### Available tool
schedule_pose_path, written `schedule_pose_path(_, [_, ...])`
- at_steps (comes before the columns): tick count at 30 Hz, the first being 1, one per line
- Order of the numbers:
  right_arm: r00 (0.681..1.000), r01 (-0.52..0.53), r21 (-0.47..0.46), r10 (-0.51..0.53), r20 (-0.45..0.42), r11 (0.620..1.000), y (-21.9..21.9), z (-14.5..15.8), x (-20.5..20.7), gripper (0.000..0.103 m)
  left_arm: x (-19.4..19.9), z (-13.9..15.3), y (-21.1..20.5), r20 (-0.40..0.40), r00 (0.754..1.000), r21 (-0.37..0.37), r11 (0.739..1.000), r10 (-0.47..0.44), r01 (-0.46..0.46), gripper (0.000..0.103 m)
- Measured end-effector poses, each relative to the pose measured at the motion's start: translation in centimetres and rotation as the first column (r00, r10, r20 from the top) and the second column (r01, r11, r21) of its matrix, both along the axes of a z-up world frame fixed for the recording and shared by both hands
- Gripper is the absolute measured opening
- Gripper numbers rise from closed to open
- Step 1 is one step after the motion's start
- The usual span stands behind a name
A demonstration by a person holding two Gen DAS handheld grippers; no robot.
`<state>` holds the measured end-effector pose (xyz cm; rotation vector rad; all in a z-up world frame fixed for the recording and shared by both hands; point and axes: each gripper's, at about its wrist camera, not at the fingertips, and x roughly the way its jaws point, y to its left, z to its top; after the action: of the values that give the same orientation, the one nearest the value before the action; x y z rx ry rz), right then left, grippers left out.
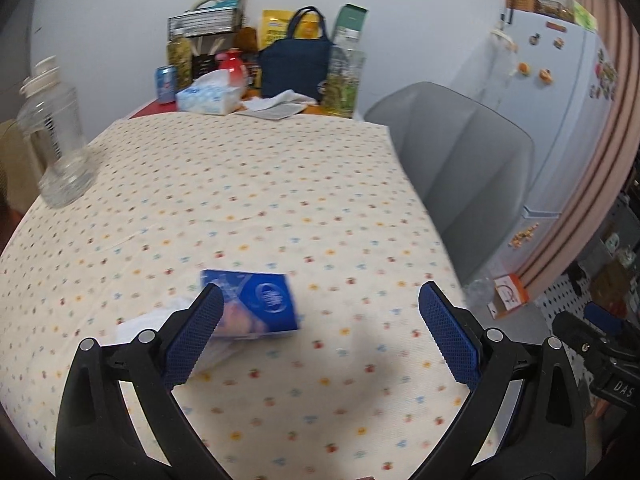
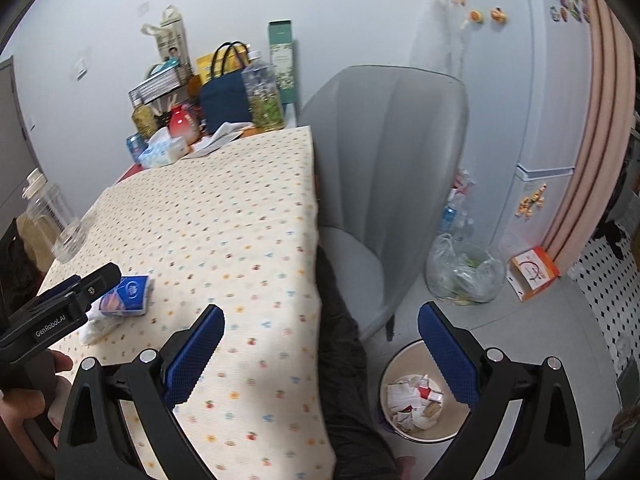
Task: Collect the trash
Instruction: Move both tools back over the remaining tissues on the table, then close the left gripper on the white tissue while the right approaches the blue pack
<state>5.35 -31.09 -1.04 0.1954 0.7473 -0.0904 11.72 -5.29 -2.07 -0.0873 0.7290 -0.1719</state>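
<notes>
A blue wrapper packet (image 1: 260, 304) lies on the dotted tablecloth (image 1: 248, 184) with crumpled white paper (image 1: 136, 322) under its left side. My left gripper (image 1: 320, 308) is open just above the cloth; its left finger overlaps the packet, the right finger stands far to the right. The right wrist view shows the same packet (image 2: 126, 292) and white paper (image 2: 94, 330) beside the left gripper's tip. My right gripper (image 2: 320, 326) is open and empty, straddling the table's right edge. Below it on the floor stands a white waste bin (image 2: 386, 396) with paper scraps inside.
A clear plastic bottle (image 1: 56, 140) stands at the table's left edge. A tissue box (image 1: 210, 96), a navy bag (image 1: 296, 64), jars and cartons crowd the far end. A grey chair (image 2: 388, 184) sits at the table's right side. A plastic bag (image 2: 464, 276) and an orange box (image 2: 534, 274) lie on the floor by the fridge (image 2: 508, 80).
</notes>
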Motion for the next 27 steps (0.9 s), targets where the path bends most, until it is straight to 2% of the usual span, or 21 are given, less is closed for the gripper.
schedule_pose_path(11, [0.996,-0.092,0.004,0.092,-0.023,0.996,4.3,-1.0,1.8,0.095,-0.1,-2.5,8.2,-0.058,0.986,0.012,0.988,0.156,-0.155,0.097])
schedule_pose_path(20, [0.989,-0.142,0.003,0.142,-0.042,0.990,6.9,-1.7,2.6,0.095,-0.2,-4.4,10.3,-0.117,0.977,0.020,0.984,0.176,-0.175,0.096])
schedule_pose_path(23, [0.985,-0.164,0.001,0.164,-0.052,0.986,8.0,-2.0,3.0,0.095,-0.1,-5.1,10.4,-0.136,0.976,0.023,0.985,0.173,-0.171,0.085])
schedule_pose_path(25, [0.982,-0.178,-0.002,0.177,-0.058,0.984,8.8,-2.2,3.4,0.095,0.1,-5.8,10.5,-0.164,0.972,0.024,0.986,0.167,-0.165,0.063])
schedule_pose_path(27, [0.980,-0.189,0.000,0.188,-0.063,0.982,9.4,-2.4,3.7,0.095,0.3,-6.3,10.4,-0.183,0.972,0.020,0.989,0.151,-0.150,0.054])
